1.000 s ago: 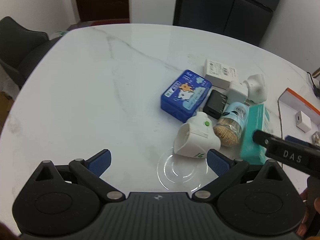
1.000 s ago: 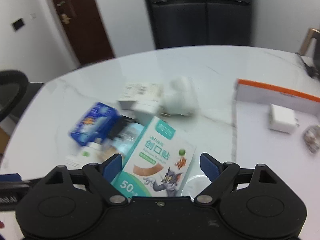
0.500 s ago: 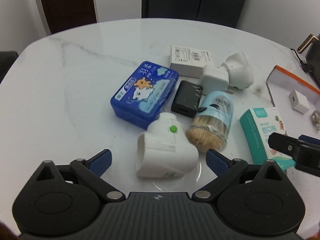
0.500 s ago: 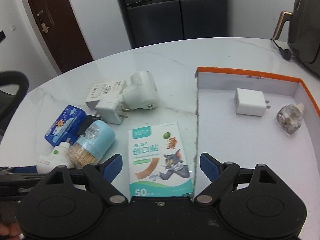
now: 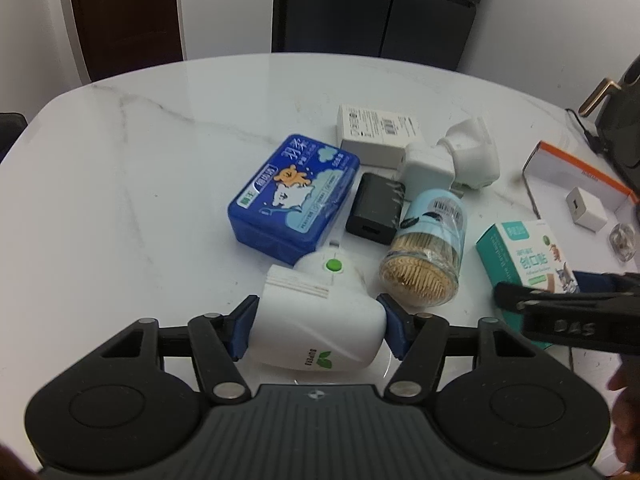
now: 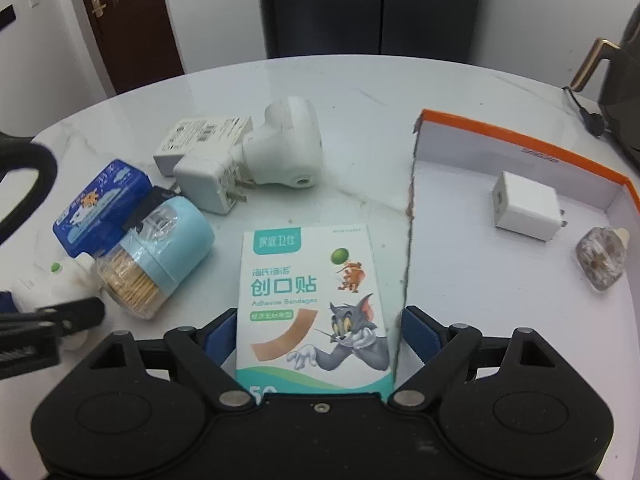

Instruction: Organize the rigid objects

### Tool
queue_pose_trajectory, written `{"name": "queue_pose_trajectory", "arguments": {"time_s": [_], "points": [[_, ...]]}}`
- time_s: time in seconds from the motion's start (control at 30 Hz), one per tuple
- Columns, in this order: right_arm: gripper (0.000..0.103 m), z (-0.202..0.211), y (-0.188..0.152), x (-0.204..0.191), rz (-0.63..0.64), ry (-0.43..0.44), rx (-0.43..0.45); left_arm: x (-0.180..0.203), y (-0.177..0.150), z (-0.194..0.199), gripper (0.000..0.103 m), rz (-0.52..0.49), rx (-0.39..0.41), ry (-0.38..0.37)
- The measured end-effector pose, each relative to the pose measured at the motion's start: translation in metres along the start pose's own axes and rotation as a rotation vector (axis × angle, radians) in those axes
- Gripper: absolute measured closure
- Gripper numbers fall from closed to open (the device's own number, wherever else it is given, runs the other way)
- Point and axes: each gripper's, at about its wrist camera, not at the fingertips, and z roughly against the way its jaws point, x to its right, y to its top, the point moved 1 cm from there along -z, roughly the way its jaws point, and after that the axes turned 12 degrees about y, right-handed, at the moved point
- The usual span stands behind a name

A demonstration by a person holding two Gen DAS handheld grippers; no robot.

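We catch both grippers mid-pick over the white marble table (image 5: 140,184); the left gripper (image 5: 318,326) tilts steeply down, its jaws closing around the white plug-in device with the green button (image 5: 320,316), blue pads at or just off its flanks, contact too close to call; the device lies on its side at the near edge of the clutter, just in front of the blue tissue box (image 5: 294,194) and beside the toothpick jar (image 5: 426,252). The right gripper (image 6: 318,334), also pitched downward, straddles the adhesive bandage box (image 6: 312,300), which lies flat on the table against the left wall of the orange-rimmed tray (image 6: 524,140); its jaws stand apart with a gap on each side, gripping nothing. We judge the step to be the grasp itself; next each pair needs a firm squeeze, then a lift toward the tray, where a white charger (image 6: 526,206) and a small clear bottle (image 6: 600,258) already sit.
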Motion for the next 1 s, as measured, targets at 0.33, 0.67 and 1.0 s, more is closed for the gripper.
{"name": "queue_pose_trajectory", "arguments": {"time_s": [0.33, 0.67, 1.0], "points": [[0.019, 0.016, -0.002, -0.011, 0.031, 0.033, 0.055, -0.008, -0.001, 0.015, 0.040, 0.054, 0.019, 0.002], [0.019, 0.059, -0.002, -0.016, 0.039, 0.094, 0.124, -0.002, -0.003, 0.046, 0.041, 0.079, 0.065, -0.010], [0.019, 0.101, -0.011, -0.017, 0.065, 0.125, 0.176, 0.018, -0.004, 0.078, 0.041, 0.097, 0.096, 0.012]]}}
